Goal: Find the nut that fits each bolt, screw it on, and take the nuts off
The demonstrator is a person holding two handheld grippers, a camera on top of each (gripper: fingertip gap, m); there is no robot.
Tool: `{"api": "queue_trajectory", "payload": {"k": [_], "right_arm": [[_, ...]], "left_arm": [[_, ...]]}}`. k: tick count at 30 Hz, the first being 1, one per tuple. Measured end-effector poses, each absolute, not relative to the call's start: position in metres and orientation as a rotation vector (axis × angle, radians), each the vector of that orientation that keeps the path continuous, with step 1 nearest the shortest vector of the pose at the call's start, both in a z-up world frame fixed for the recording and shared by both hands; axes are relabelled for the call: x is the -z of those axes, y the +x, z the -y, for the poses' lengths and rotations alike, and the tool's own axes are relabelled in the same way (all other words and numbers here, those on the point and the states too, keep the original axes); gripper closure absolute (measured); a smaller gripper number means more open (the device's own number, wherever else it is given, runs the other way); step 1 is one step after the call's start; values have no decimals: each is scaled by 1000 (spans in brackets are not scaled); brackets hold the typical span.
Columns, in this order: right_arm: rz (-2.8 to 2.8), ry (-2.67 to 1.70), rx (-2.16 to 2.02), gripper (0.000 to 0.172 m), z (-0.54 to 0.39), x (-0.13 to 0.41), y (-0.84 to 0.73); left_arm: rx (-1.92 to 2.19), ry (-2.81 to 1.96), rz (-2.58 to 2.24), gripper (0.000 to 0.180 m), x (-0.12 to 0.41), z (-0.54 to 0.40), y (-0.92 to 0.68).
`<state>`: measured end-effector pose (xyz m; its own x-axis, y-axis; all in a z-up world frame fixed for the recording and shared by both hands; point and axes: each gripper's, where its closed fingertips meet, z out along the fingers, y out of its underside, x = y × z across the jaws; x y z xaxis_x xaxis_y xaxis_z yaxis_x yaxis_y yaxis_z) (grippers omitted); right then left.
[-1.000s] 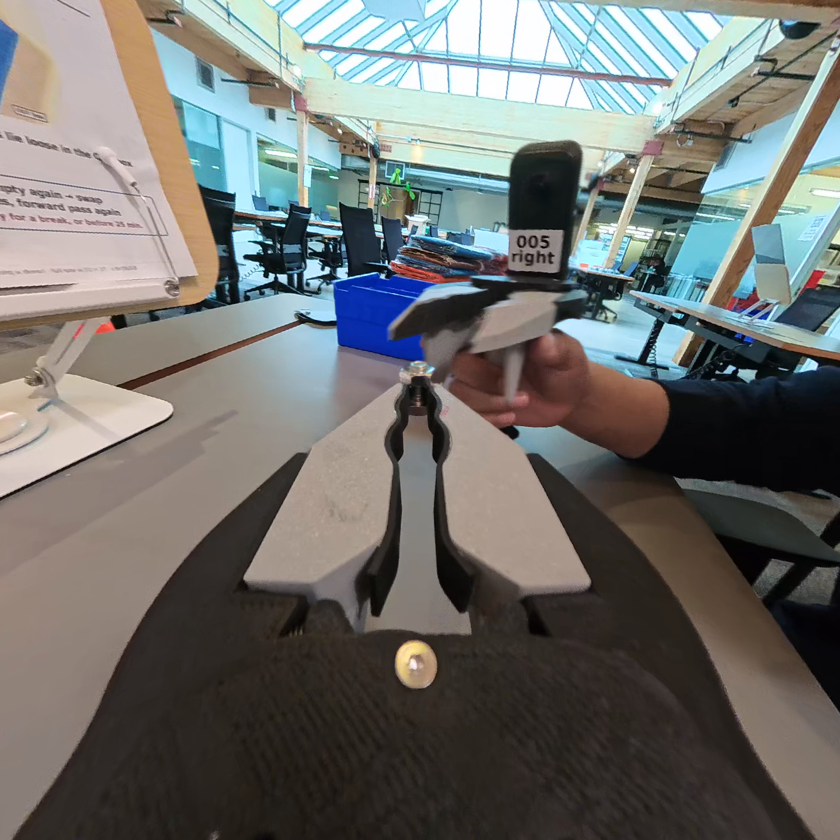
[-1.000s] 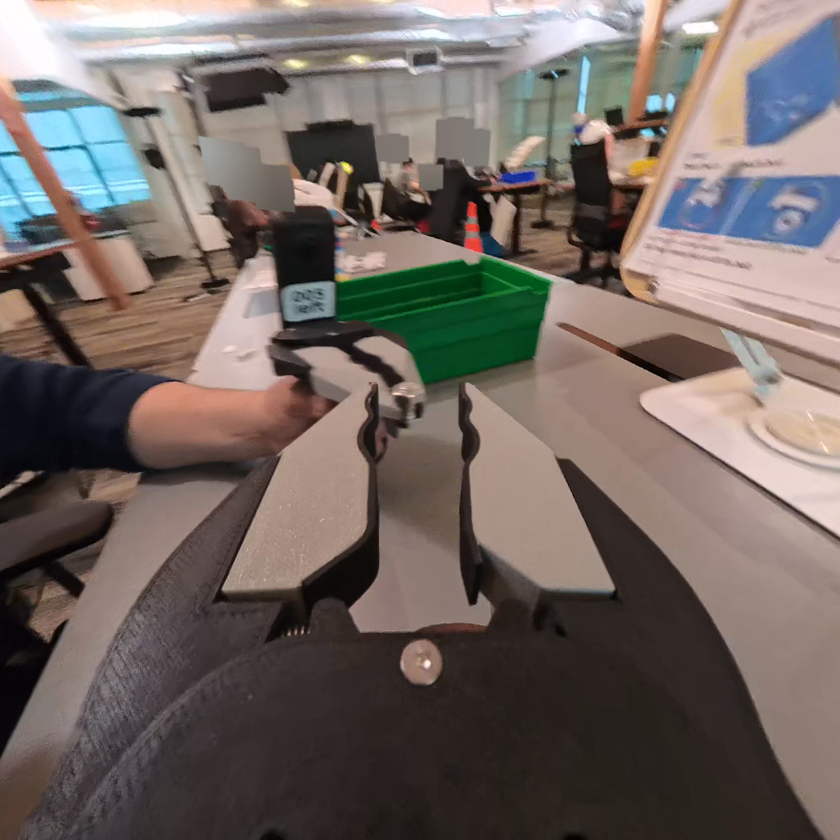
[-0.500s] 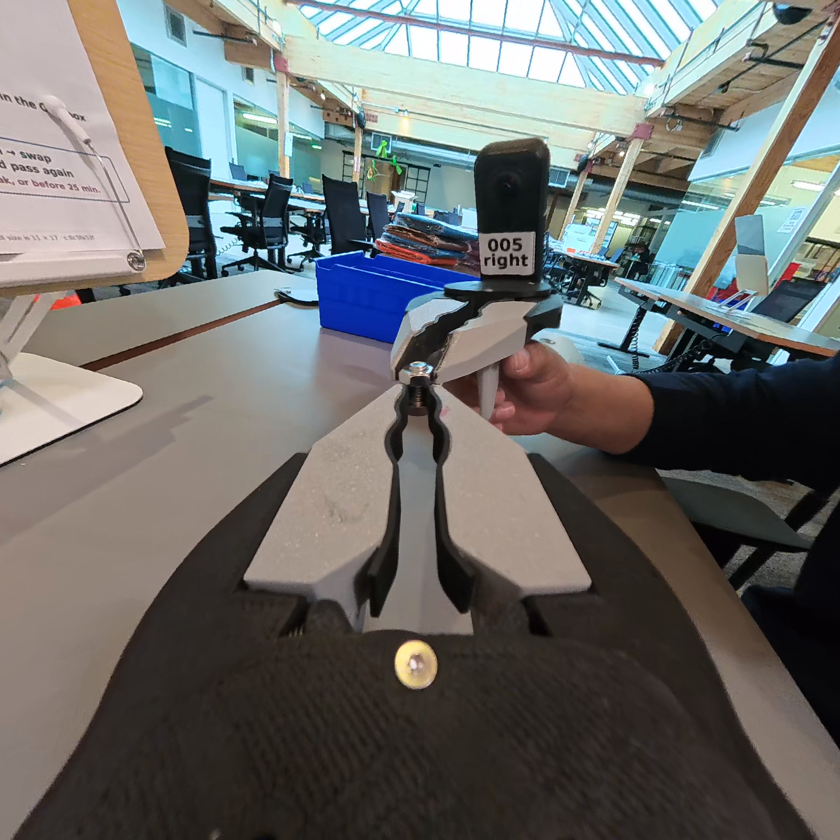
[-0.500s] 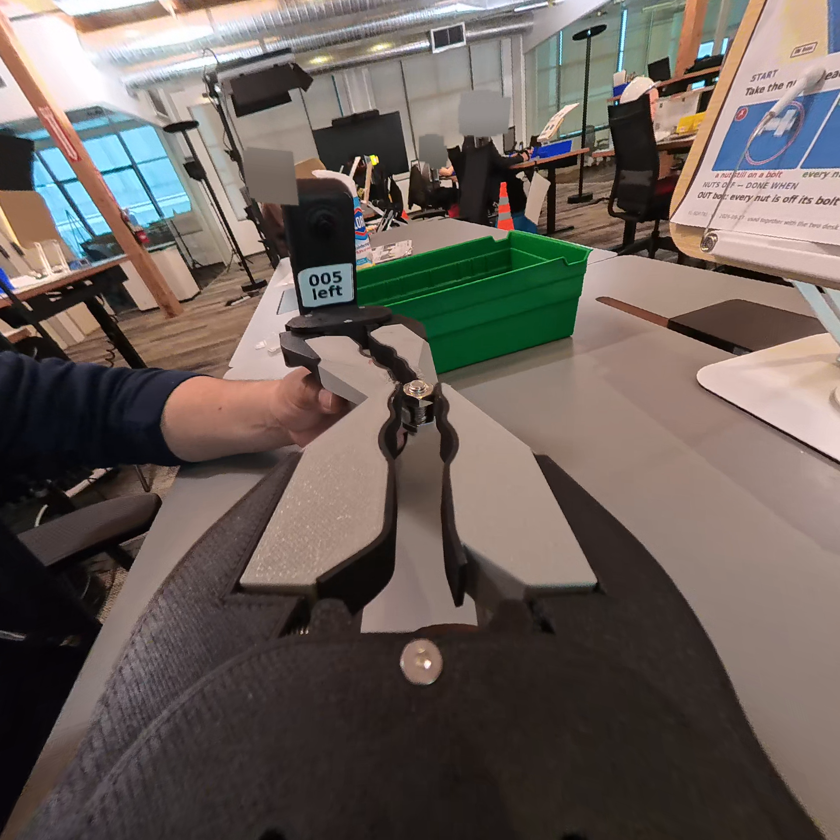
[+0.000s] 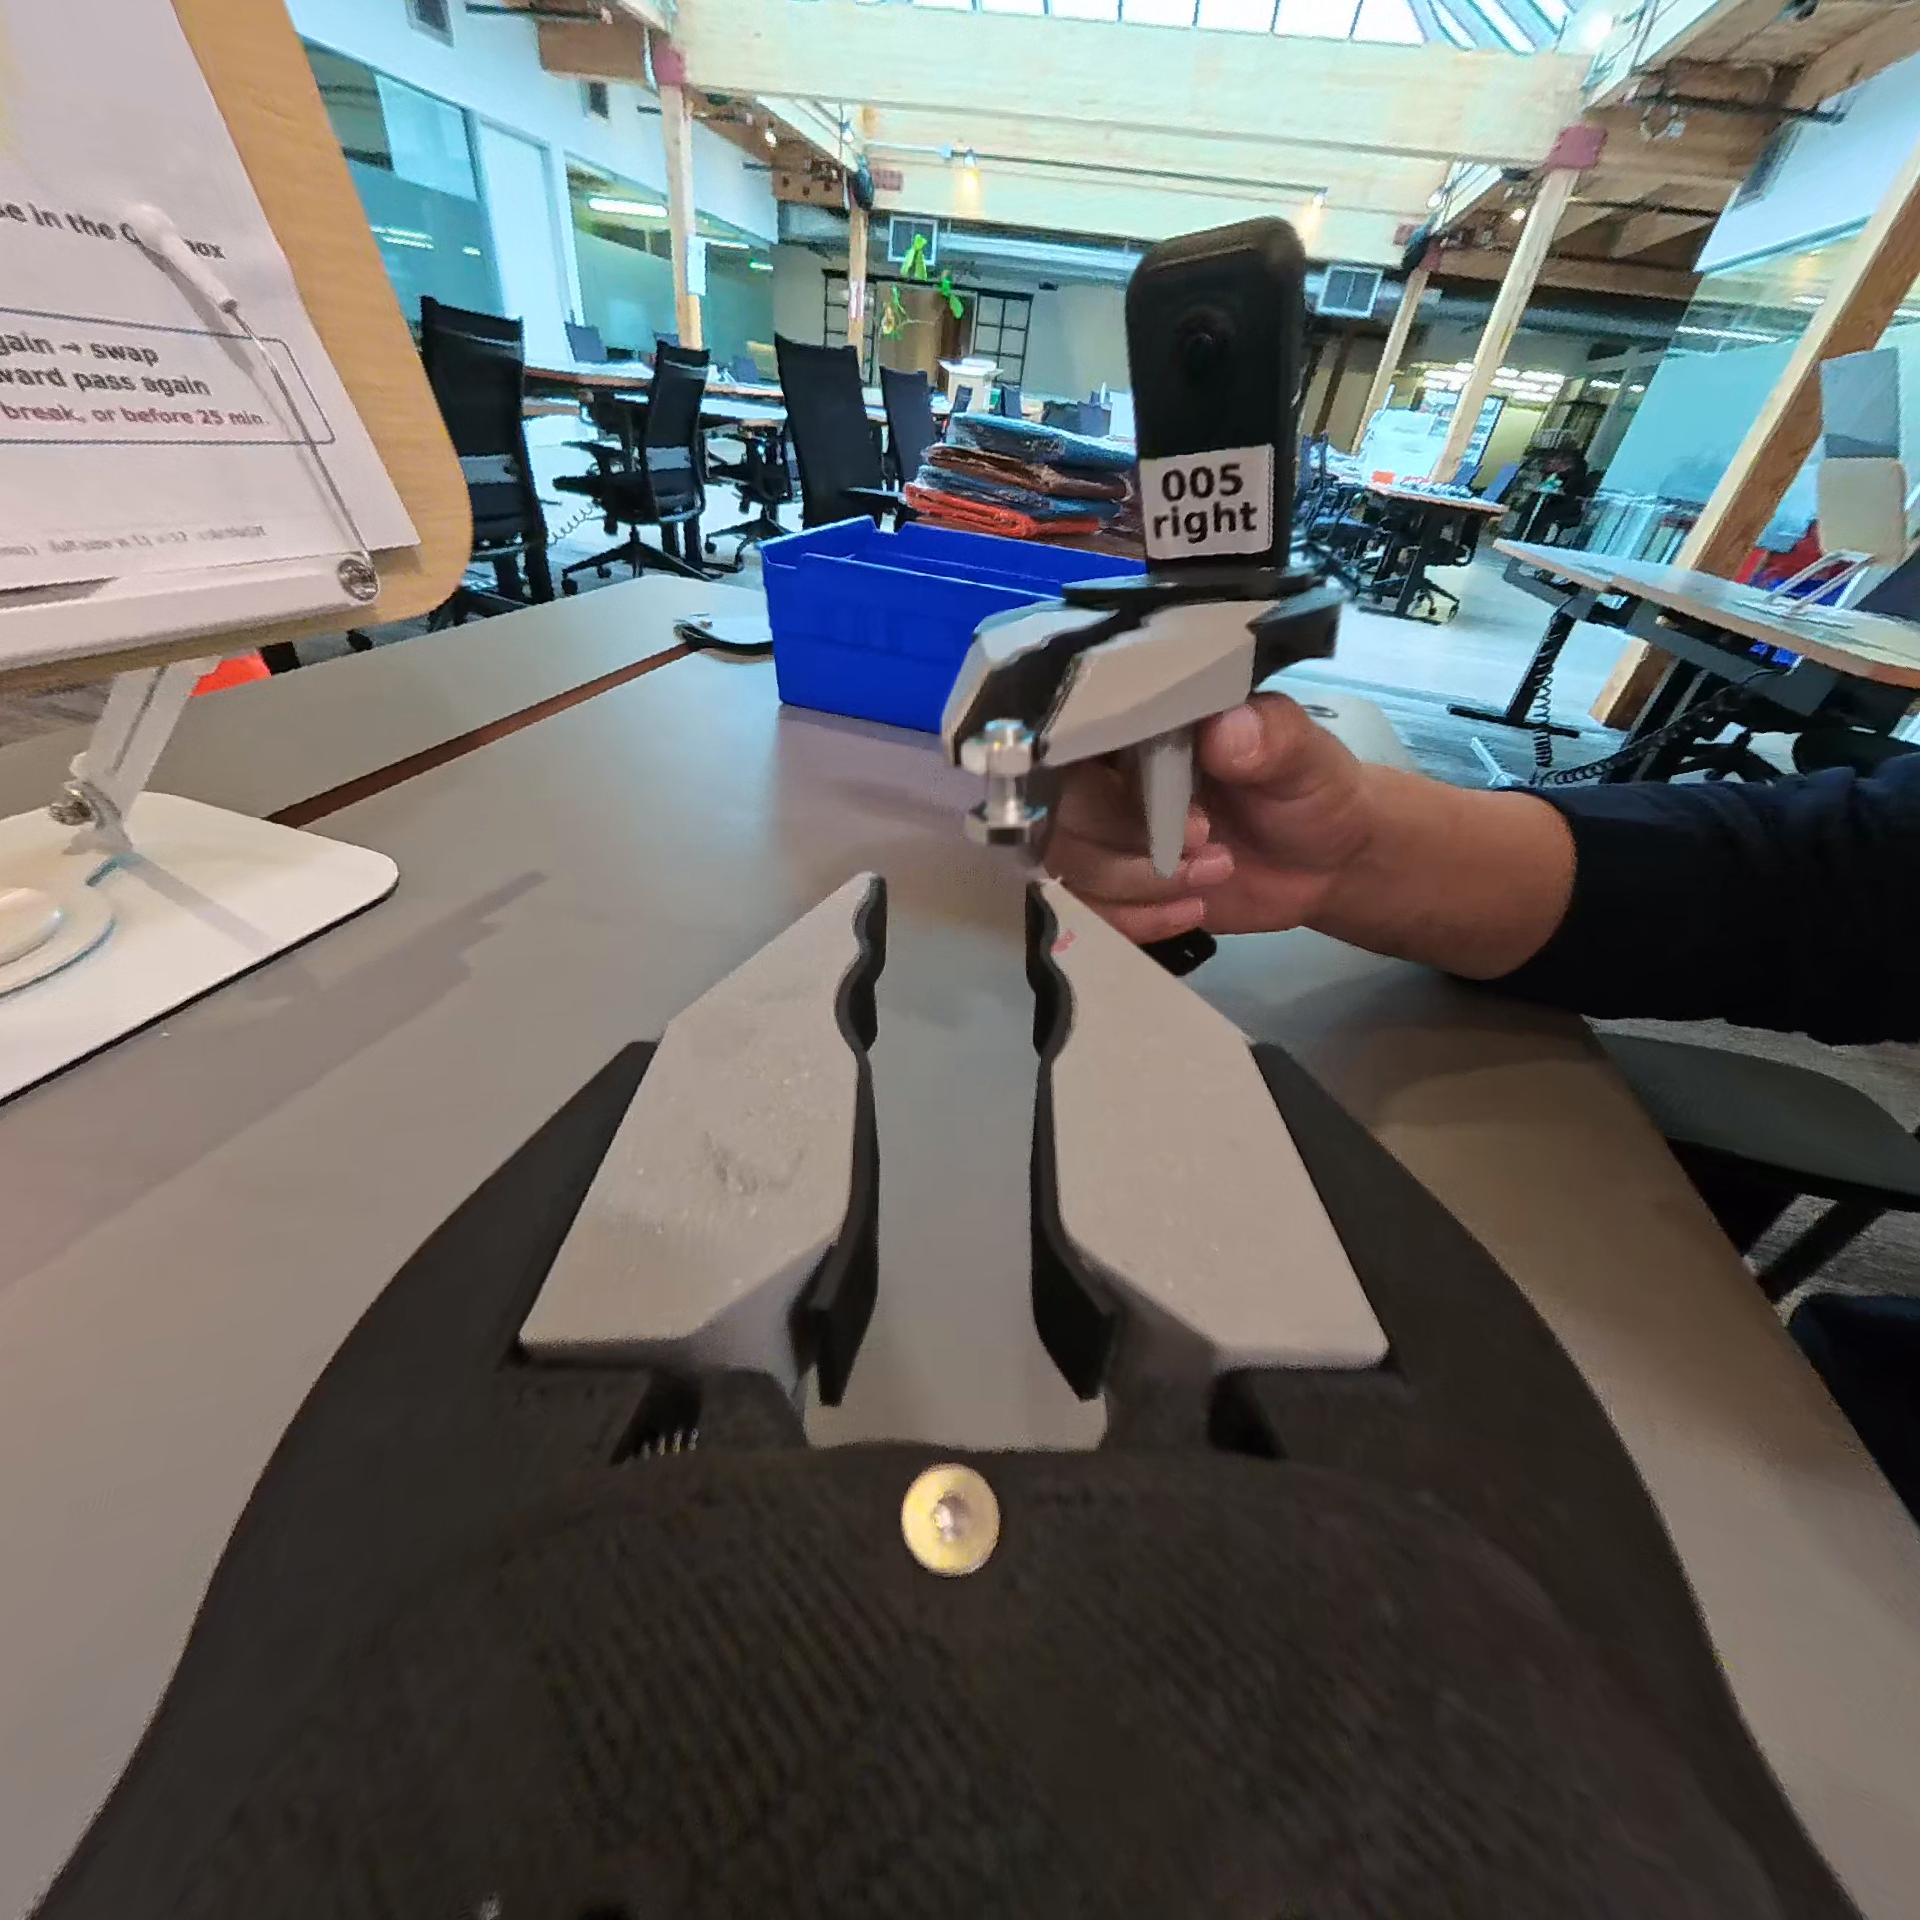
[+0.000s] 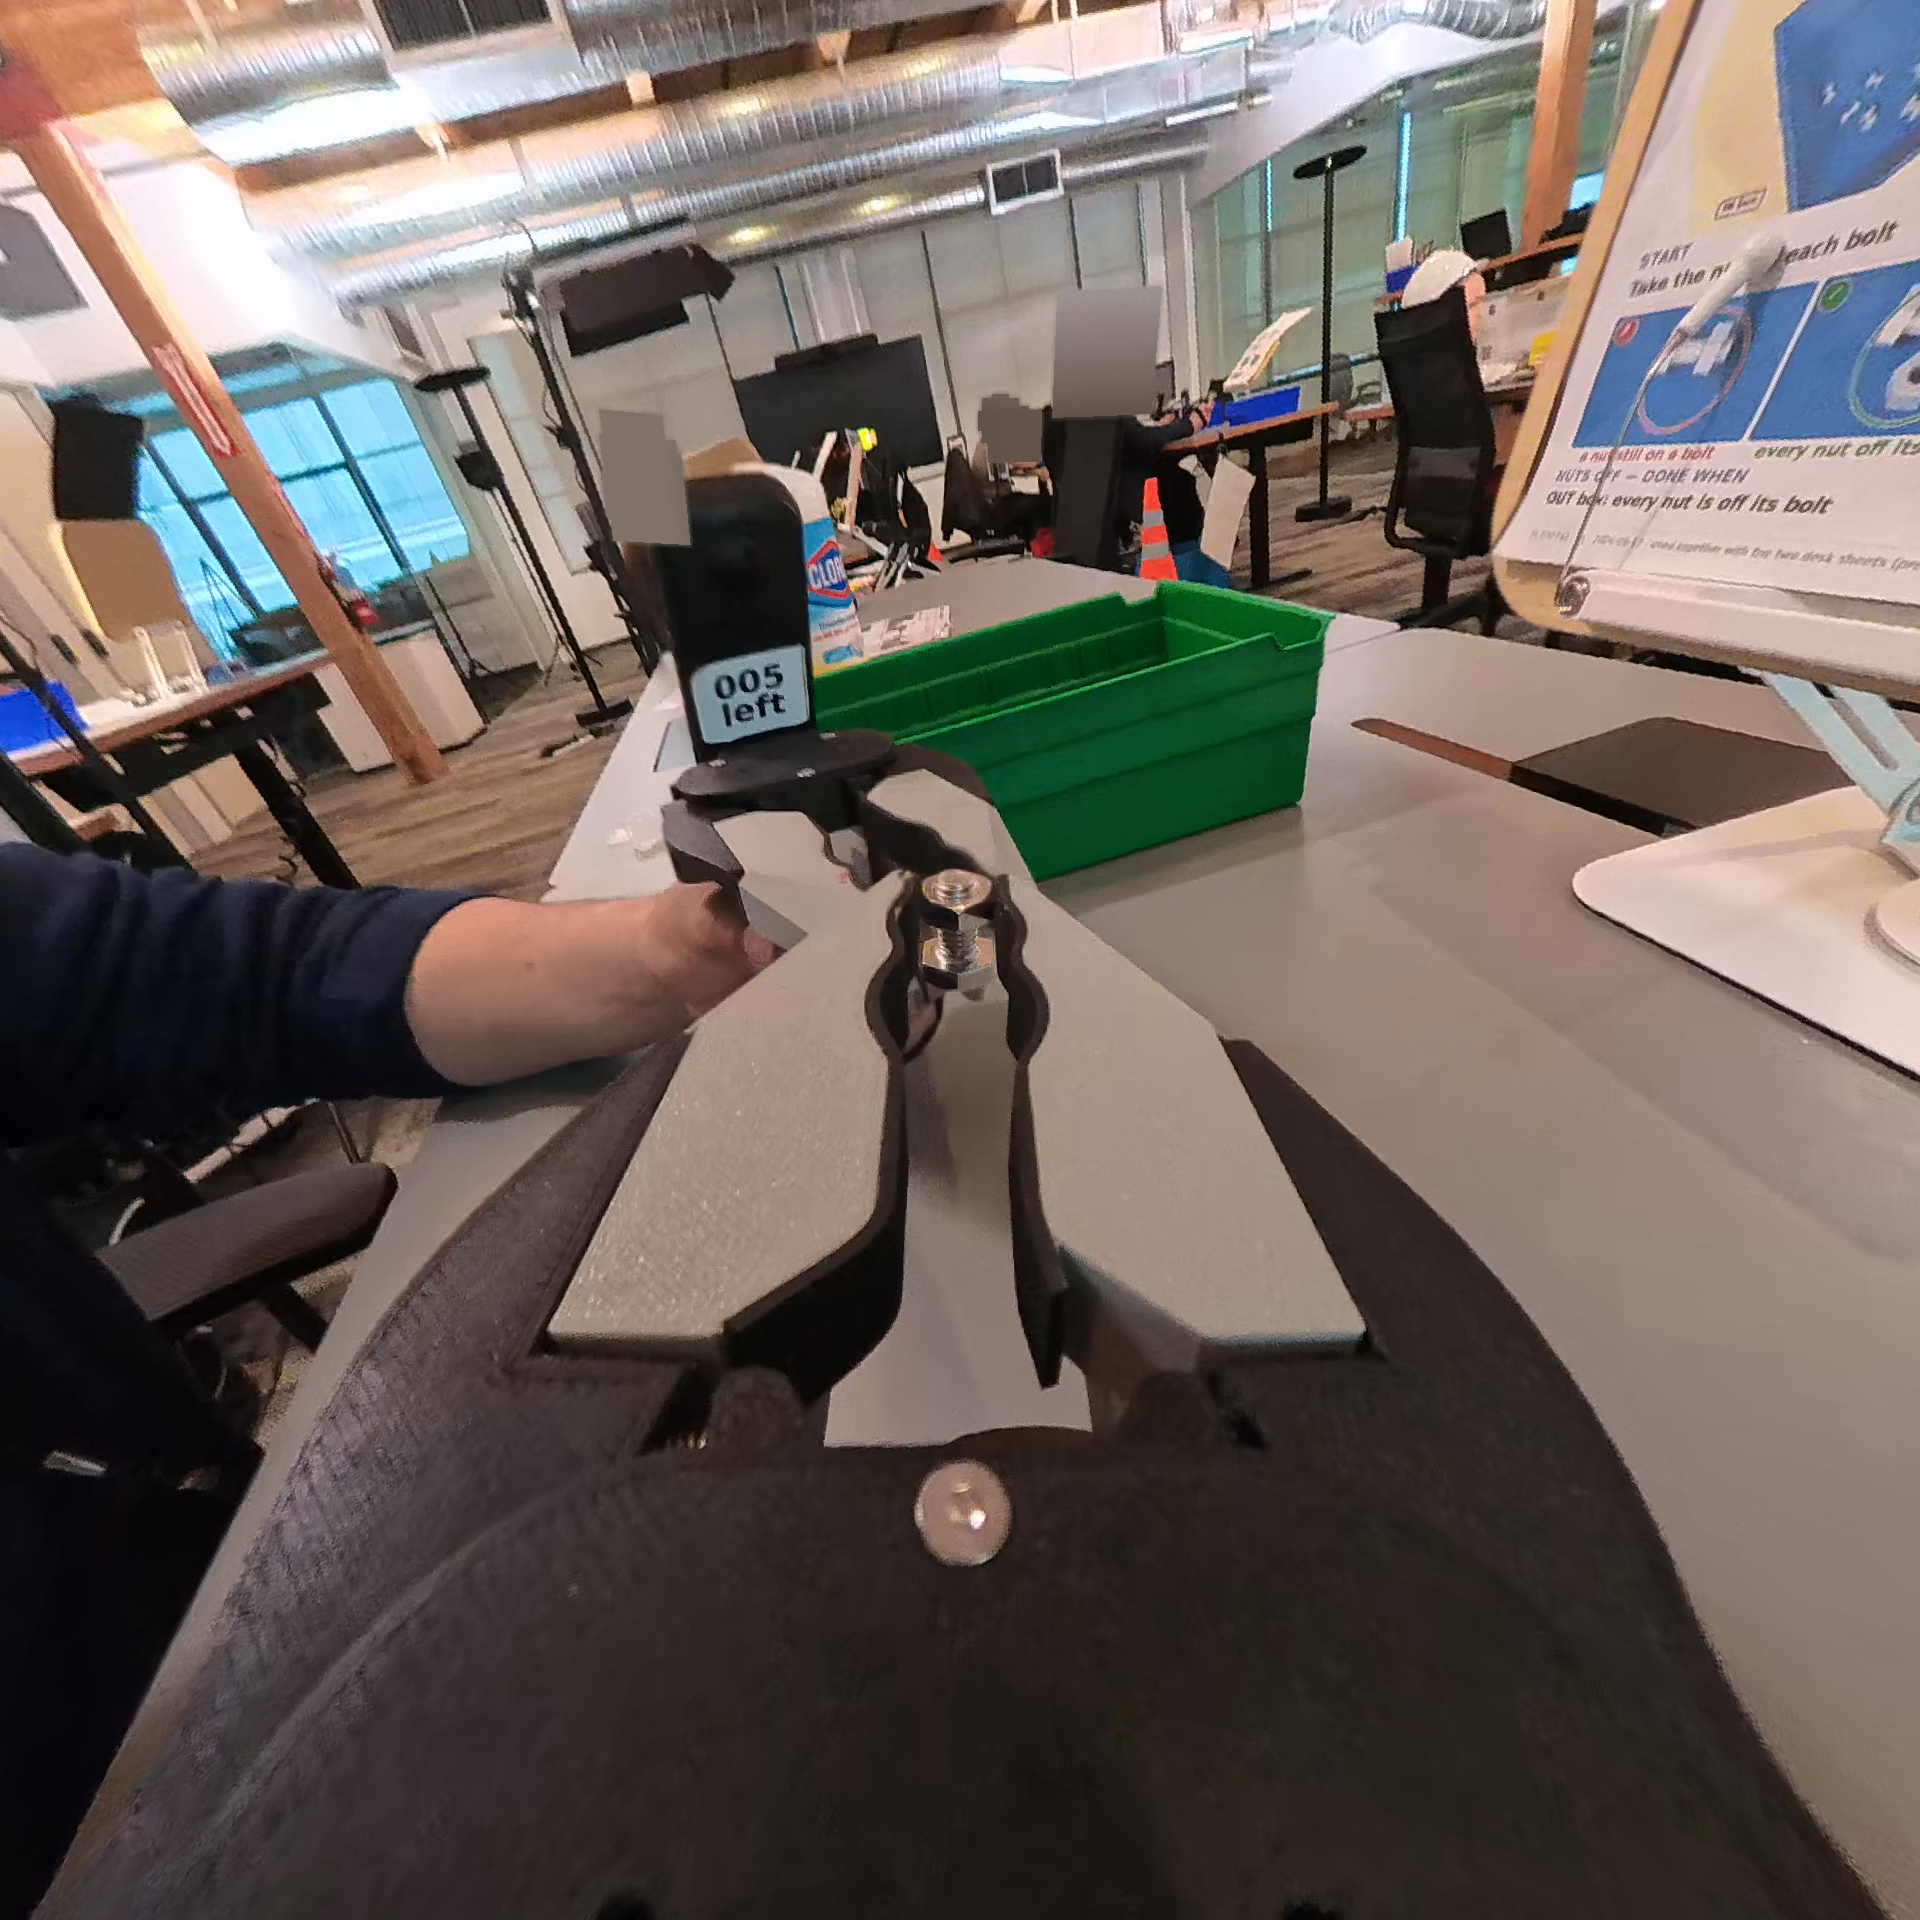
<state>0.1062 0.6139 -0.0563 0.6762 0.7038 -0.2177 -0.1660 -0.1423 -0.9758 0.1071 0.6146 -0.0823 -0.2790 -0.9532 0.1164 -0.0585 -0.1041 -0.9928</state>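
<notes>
Handover done, we saw: the left gripper (image 5: 954,899) had let go, jaws spread and bare, while the right gripper (image 6: 956,940) clenched the bolt (image 6: 957,928) with its nut (image 6: 958,971), freeing us to regrip.

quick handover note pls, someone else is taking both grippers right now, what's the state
Right gripper: shut on a silver bolt with a nut on its thread, held upright above the grey table.
Left gripper: open, holding nothing, just below the bolt.
Green bin and blue bin stand farther back on the table.
Done: the bolt sits in the right gripper alone.
Left: probably regrip the nut with the left gripper and unscrew it.
</notes>
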Motion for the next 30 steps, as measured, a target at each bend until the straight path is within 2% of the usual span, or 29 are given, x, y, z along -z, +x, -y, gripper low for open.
{"api": "queue_trajectory", "payload": {"k": [7,15,28,30], "right_arm": [[494,-1515,-875,161,-607,55,95],[549,-1508,-906,161,-602,57,86],[565,-1484,-922,161,-598,55,84],[563,-1499,-906,147,-600,57,85]], "left_arm": [[1585,-1149,-1429,152,82,-599,108],[1666,-1100,-1459,167,78,-586,104],[1600,-1092,-1492,168,78,-583,103],[1597,-1107,-1493,168,79,-585,104]]}}
